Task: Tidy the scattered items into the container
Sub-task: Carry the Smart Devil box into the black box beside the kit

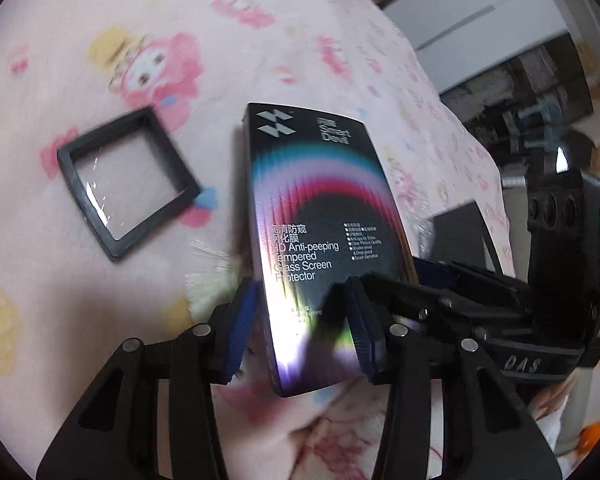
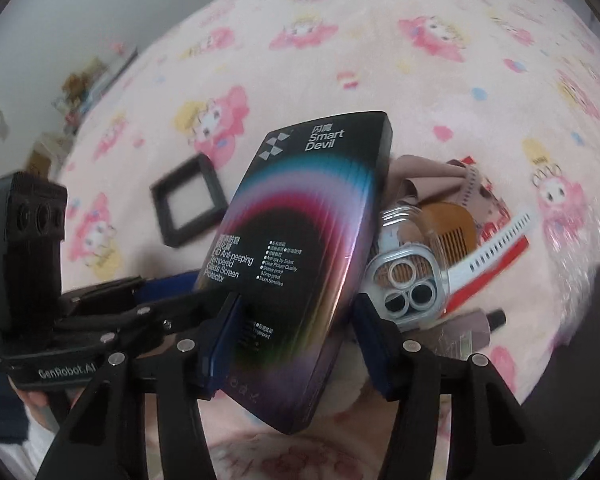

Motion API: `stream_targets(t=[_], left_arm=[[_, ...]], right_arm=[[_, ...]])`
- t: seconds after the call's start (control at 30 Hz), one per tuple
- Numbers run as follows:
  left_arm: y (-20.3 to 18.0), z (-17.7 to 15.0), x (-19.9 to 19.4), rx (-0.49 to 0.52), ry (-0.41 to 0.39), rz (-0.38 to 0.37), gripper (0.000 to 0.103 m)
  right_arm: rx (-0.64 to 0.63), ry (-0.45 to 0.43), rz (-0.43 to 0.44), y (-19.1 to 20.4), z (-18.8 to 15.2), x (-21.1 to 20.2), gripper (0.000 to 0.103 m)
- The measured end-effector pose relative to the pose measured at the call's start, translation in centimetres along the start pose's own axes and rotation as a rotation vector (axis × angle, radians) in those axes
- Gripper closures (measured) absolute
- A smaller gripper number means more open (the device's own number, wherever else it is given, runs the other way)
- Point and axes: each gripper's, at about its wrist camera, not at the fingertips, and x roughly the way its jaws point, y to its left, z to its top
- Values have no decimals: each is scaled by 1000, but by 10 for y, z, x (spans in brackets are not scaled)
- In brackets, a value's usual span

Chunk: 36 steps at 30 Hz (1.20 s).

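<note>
A black screen-protector box (image 1: 316, 208) with a rainbow arc is tilted up off the pink bedspread. My left gripper (image 1: 300, 286) is shut on its lower end, blue pads against both long edges. In the right wrist view the same box (image 2: 300, 220) stands between the fingers of my right gripper (image 2: 300, 300); the left pad lies against it, and a thin gap shows at the right pad. To its right lies a heap with a clear phone case (image 2: 410, 280), a brown comb (image 2: 452, 228) and a white comb (image 2: 496, 248). No container is clearly visible.
A black square frame (image 1: 128, 184) with a clear film lies on the bedspread left of the box. Crinkly clear plastic (image 2: 576, 248) glints beside the heap. The bed's edge (image 1: 496, 184) drops off at the right, with furniture beyond. A cartoon-print bedspread (image 2: 420, 80) stretches behind.
</note>
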Motion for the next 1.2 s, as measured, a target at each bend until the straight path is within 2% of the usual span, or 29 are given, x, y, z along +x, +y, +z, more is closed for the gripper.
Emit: stream_targets(t=[0.33, 0.57, 0.77, 0.93, 1.03, 1.2], left_arm=[[-98, -12, -36, 177, -39, -113, 58], [-185, -35, -5, 312, 23, -211, 58], [-274, -57, 59, 450, 135, -240, 58], [-321, -68, 123, 513, 268, -220, 58], [-328, -73, 150, 508, 324, -191, 58], [-315, -81, 173, 503, 353, -151, 58]], right_arm=[[37, -246, -81, 5, -47, -108, 52], [134, -354, -182, -38, -108, -178, 52], [284, -371, -243, -113, -166, -220, 52], [363, -336, -297, -171, -188, -223, 52], [400, -305, -278, -202, -197, -210, 52], [438, -285, -235, -226, -209, -186, 52]])
